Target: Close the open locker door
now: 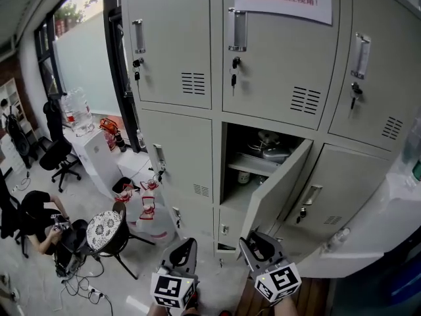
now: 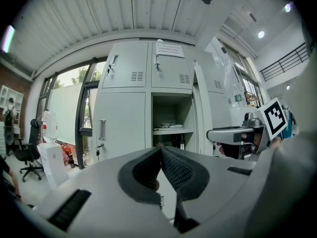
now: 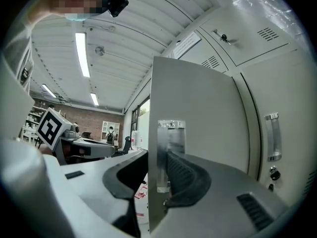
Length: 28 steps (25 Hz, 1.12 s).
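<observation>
The locker bank (image 1: 177, 45) has one open compartment (image 1: 263, 153) in the middle row, with things on its shelf. Its grey door (image 1: 276, 189) swings out toward me, hinged on the right. My right gripper (image 1: 260, 245) is at the door's free edge. In the right gripper view the door (image 3: 208, 113) stands between the jaws, the right pad lying against its metal handle (image 3: 170, 152), and the right gripper (image 3: 157, 157) is shut on that edge. My left gripper (image 1: 184, 252) hangs lower left, apart from the door; its pads (image 2: 171, 167) meet with nothing held, facing the compartment (image 2: 171, 118).
A stool with a patterned seat (image 1: 105, 229) stands at lower left, beside red items (image 1: 145, 206) and cables on the floor. A person (image 1: 39, 219) sits on the floor further left, near an office chair (image 1: 56, 157). A closed locker door (image 1: 342, 189) adjoins on the right.
</observation>
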Motion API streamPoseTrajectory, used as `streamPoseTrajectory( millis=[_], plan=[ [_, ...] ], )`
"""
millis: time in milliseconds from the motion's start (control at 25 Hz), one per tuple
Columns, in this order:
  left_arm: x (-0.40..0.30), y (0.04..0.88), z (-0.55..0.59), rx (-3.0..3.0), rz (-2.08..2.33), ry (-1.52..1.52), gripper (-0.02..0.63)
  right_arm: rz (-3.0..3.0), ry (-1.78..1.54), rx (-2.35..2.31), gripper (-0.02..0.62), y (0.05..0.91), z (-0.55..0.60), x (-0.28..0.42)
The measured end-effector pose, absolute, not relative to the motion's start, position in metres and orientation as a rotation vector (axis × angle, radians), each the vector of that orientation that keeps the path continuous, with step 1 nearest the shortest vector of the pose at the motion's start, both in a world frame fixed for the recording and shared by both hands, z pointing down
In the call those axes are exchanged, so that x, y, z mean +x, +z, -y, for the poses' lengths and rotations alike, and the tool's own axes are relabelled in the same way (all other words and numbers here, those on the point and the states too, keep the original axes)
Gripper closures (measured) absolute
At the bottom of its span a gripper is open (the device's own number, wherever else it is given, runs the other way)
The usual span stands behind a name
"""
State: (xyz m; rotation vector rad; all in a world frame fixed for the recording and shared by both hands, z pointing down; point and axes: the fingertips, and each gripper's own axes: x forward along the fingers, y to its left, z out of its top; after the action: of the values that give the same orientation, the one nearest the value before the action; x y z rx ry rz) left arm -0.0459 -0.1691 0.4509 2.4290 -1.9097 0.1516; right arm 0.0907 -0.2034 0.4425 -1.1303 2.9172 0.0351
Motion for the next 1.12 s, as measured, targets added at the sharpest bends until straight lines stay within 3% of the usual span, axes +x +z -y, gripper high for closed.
streamPoseTrajectory(
  millis=[1120],
  plan=[
    [-0.136, 0.455, 0.304, 2.512, 1.748, 0.147, 0.584, -2.852, 0.04, -1.343, 0.489, 0.442, 0.304, 0.009]
  ],
)
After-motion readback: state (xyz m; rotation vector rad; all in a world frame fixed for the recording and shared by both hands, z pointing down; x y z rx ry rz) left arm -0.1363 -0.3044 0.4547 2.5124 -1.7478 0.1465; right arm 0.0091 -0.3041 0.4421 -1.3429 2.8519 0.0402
